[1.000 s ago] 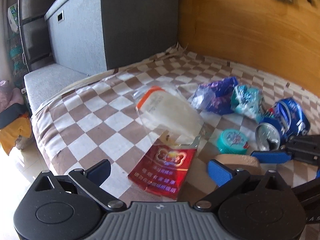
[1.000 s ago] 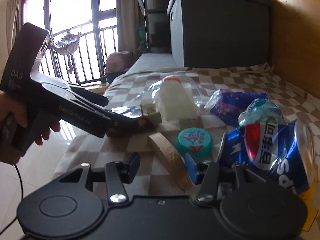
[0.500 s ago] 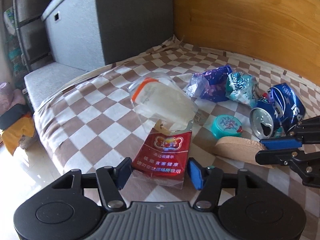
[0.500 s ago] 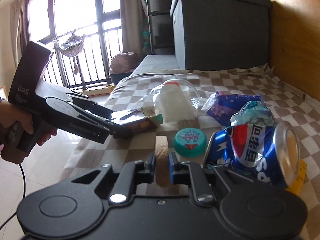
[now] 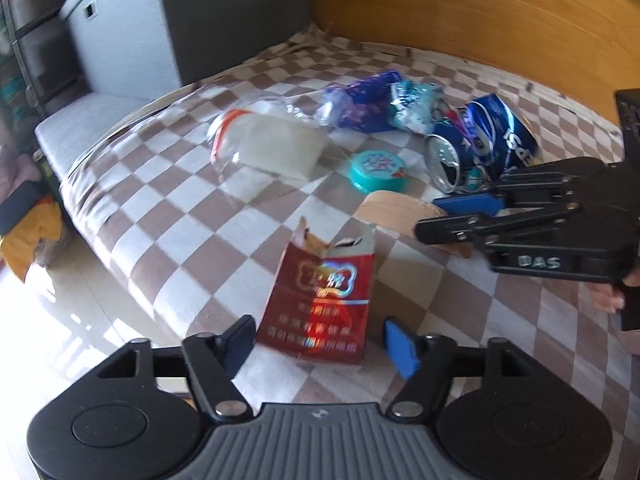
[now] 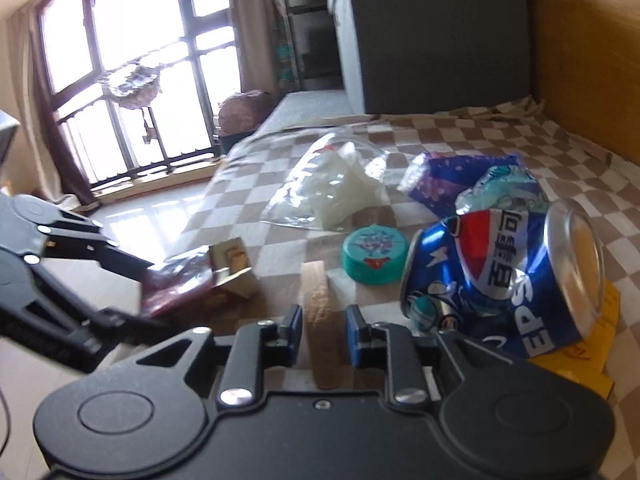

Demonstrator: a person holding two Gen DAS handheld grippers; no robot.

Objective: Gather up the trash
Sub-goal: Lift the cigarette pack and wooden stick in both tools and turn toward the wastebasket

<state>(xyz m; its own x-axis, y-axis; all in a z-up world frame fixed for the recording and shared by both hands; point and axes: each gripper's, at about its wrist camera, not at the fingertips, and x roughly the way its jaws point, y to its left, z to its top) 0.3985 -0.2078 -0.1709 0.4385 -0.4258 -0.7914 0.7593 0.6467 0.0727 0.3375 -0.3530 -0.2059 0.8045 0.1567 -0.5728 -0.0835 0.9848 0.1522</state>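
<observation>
Behind the right gripper (image 6: 319,334), the tan strip's (image 6: 318,300) near end hides.

Left gripper (image 5: 320,342) low in the foreground, blue-padded fingers spread wide to either side of a torn red cigarette pack (image 5: 320,300), bottom end of the pack between them, no visible contact. Beyond the pack, on the checkered cloth (image 5: 168,208): clear plastic bag (image 5: 268,150) with white contents, teal lid (image 5: 378,170), purple wrapper (image 5: 360,108), teal wrapper (image 5: 416,106), crushed blue can (image 5: 480,144). Right of the pack, right gripper (image 5: 452,216) closed on a tan cork disc (image 5: 400,210). Grey storage box (image 5: 132,28) far behind the pack.
</observation>
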